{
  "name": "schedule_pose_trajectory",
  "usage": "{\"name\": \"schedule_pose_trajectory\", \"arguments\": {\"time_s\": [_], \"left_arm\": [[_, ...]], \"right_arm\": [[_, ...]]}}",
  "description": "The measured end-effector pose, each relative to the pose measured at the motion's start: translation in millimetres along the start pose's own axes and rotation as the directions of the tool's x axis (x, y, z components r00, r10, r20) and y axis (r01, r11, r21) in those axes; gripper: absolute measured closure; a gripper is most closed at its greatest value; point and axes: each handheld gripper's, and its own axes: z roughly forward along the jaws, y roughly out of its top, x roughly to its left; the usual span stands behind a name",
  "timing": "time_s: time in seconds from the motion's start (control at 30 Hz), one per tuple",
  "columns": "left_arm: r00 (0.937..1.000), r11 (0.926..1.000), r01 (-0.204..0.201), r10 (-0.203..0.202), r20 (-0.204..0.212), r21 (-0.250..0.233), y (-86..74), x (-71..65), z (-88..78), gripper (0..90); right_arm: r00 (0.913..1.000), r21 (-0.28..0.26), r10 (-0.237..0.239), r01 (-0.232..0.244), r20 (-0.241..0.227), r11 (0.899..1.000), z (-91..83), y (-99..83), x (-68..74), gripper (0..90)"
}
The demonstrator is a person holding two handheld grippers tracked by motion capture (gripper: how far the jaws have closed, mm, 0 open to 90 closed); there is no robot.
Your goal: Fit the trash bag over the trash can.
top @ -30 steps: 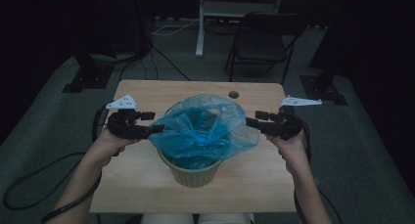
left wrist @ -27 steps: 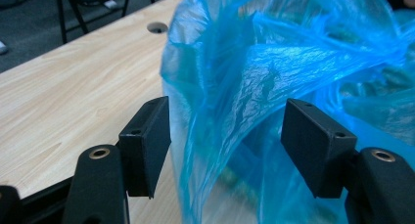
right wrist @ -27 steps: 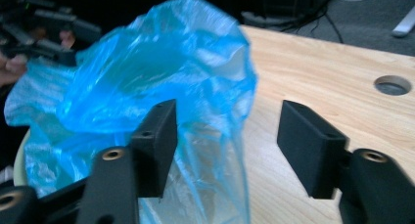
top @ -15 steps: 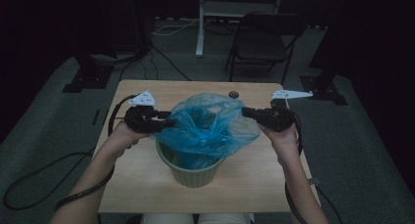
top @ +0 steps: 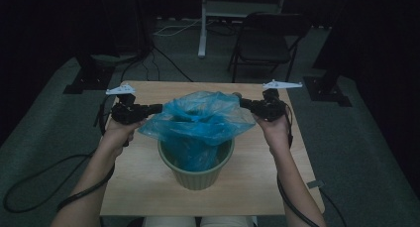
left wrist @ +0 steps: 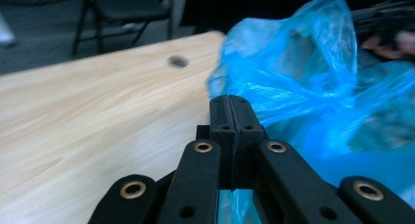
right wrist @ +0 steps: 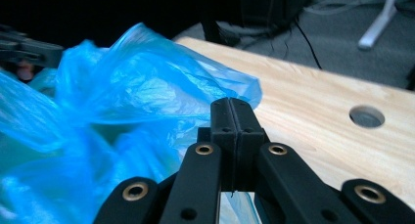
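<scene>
A blue plastic bag (top: 198, 120) sits in a pale green bin (top: 198, 171) in the middle of the wooden table (top: 143, 187), its mouth stretched wide above the rim. My left gripper (top: 157, 108) is shut on the bag's left edge, and my right gripper (top: 242, 103) is shut on its right edge. In the left gripper view the closed jaws (left wrist: 230, 109) pinch the blue film (left wrist: 293, 82). The right gripper view shows the same: jaws (right wrist: 233, 114) together on the bag (right wrist: 122, 87).
A round cable hole (right wrist: 366, 116) lies in the table near its far edge. Beyond the table stand a dark folding chair (top: 267, 43) and a white stand (top: 203, 24) on the floor. Cables trail from both grippers over the table's sides.
Both grippers have moved away from me toward the far side of the table and further apart, carrying the bag's edges and stretching its mouth wider over the bin.
</scene>
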Motion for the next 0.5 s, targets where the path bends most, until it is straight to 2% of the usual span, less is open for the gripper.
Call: {"name": "schedule_pose_trajectory", "arguments": {"time_s": [0.07, 0.1, 0.13, 0.17, 0.2, 0.3, 0.33, 0.43, 0.47, 0.5], "left_arm": [[0.9994, 0.9994, 0.029, -0.028, -0.022, 0.021, -9.1, 8.1, 4.0, 90.0], [0.9994, 0.9994, 0.029, -0.028, -0.022, 0.021, -9.1, 8.1, 4.0, 90.0], [0.9994, 0.9994, 0.029, -0.028, -0.022, 0.021, -9.1, 8.1, 4.0, 90.0], [0.9969, 0.9972, 0.066, -0.065, -0.044, 0.035, -20.2, 17.3, 8.8, 90.0], [0.9954, 0.9953, 0.091, -0.09, -0.034, 0.033, -25.3, 21.9, 10.7, 90.0], [0.9898, 0.9889, 0.143, -0.142, -0.014, 0.043, -39.5, 30.7, 17.4, 90.0], [0.9888, 0.9875, 0.149, -0.149, -0.002, 0.05, -43.7, 31.8, 20.1, 90.0], [0.9883, 0.9857, 0.152, -0.151, -0.022, 0.073, -53.5, 31.5, 28.6, 90.0], [0.9876, 0.9845, 0.155, -0.152, -0.039, 0.082, -56.4, 32.4, 30.9, 90.0], [0.9866, 0.9829, 0.161, -0.159, -0.036, 0.088, -59.8, 33.8, 32.8, 90.0]], "right_arm": [[0.9999, 0.032, 0.017, -0.017, 0.002, 0.999, 14.6, -5.4, -5.0, 90.0], [0.9999, 0.032, 0.017, -0.017, 0.002, 0.999, 14.6, -5.4, -5.0, 90.0], [0.9997, 0.052, 0.022, -0.022, 0.006, 0.998, 22.4, -9.1, -6.8, 90.0], [0.9997, 0.052, 0.022, -0.022, 0.006, 0.998, 22.4, -9.1, -6.8, 90.0], [0.9994, 0.093, 0.033, -0.034, 0.015, 0.995, 39.5, -18.9, -11.6, 90.0], [0.9979, 0.131, 0.062, -0.064, 0.015, 0.989, 58.0, -32.2, -18.9, 90.0], [0.9973, 0.14, 0.072, -0.073, 0.009, 0.987, 62.7, -36.1, -20.6, 90.0], [0.997, 0.164, 0.077, -0.077, 0.01, 0.983, 74.1, -44.7, -19.1, 90.0], [0.9977, 0.169, 0.065, -0.068, 0.02, 0.983, 77.1, -46.6, -18.0, 90.0], [0.9977, 0.175, 0.057, -0.063, 0.035, 0.983, 79.4, -48.5, -16.8, 90.0]]}}
